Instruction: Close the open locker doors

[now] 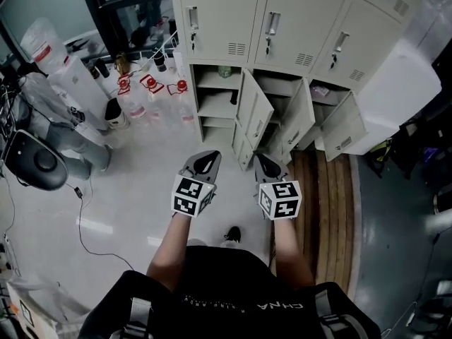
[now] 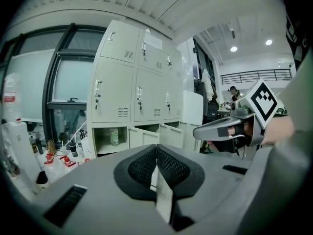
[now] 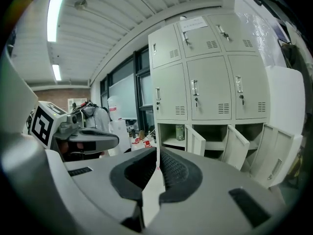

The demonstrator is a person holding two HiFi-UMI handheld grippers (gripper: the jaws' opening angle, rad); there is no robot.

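I hold my left claw (image 1: 205,159) and right claw (image 1: 267,165) side by side above the floor (image 1: 134,189), both pinched shut with nothing between them. The open locker doors (image 1: 297,122) stand ajar along the bottom row of the lockers (image 1: 296,20) ahead, clear of both claws.

You hold both grippers side by side in front of your torso, jaws pointing away from you. The left gripper (image 1: 205,159) is at your left, its jaws closed tip to tip with nothing between them. The right gripper (image 1: 267,164) is near it at your right and about level with it, jaws likewise closed and empty. The left marker cube (image 1: 191,195) and right marker cube (image 1: 280,199) face upward at the near ends. Your bare left forearm (image 1: 167,249) and right forearm (image 1: 287,249) reach forward, roughly parallel.
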